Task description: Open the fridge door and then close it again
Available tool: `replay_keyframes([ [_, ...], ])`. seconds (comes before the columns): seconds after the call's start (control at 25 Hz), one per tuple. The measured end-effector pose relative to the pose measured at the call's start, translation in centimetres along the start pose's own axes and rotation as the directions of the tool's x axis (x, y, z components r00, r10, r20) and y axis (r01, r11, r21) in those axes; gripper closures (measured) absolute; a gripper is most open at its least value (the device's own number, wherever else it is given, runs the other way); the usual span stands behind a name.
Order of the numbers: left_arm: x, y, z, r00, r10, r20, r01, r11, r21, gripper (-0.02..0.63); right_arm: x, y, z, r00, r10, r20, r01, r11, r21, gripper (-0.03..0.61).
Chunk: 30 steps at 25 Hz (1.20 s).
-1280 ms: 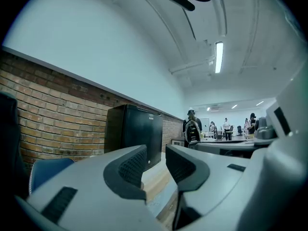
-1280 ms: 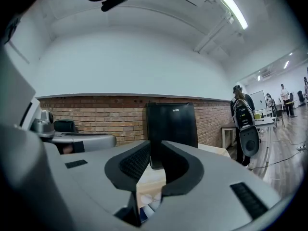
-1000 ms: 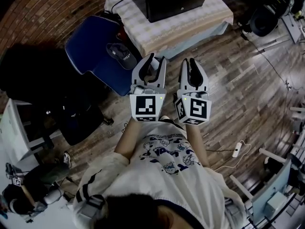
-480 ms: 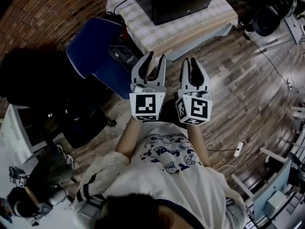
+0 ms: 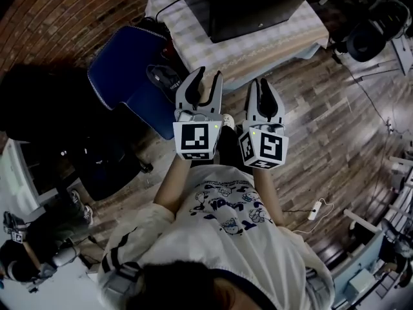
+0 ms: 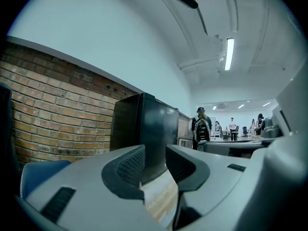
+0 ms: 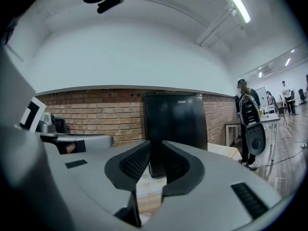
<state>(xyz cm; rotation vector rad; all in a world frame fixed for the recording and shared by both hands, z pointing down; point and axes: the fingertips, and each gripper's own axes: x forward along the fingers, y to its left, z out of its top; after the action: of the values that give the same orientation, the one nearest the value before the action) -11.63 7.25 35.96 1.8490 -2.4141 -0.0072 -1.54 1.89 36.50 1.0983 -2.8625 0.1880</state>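
A small black fridge (image 5: 258, 2) stands with its door closed on a table covered by a checked cloth (image 5: 258, 47). My left gripper (image 5: 208, 76) and right gripper (image 5: 261, 84) are held side by side in front of the person, pointing level at the table and short of its near edge. In the left gripper view the fridge (image 6: 149, 138) shows through the gap between the jaws; in the right gripper view the fridge (image 7: 175, 129) stands straight ahead. Both grippers' jaws stand a little apart with nothing between them.
A blue chair (image 5: 129, 76) with a dark cap (image 5: 164, 76) on it stands just left of the left gripper. A brick wall (image 7: 96, 114) runs behind the fridge. A person with a backpack (image 7: 248, 119) stands to the right. A power strip (image 5: 314, 210) lies on the wood floor.
Both grippers have moved forward together toward the table and fridge, which now lie closer in the head view. The jaws have not changed.
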Motion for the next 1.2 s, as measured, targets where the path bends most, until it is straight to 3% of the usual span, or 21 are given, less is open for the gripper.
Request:
replay_keyframes([
  [0.52,9.8,2.4,0.7,0.997,0.075,-0.028,-0.075,0.997,-0.003,0.477,9.4,-3.7,1.1,0.995,0.097,-0.024,-0.096,0.995,0.012,0.509],
  [1.2,20.2,4.7,-0.7,0.99,0.094,-0.104,-0.093,0.996,0.014,0.433,17.3,-8.2,0.2,0.984,0.16,-0.073,-0.158,0.987,0.043,0.509],
])
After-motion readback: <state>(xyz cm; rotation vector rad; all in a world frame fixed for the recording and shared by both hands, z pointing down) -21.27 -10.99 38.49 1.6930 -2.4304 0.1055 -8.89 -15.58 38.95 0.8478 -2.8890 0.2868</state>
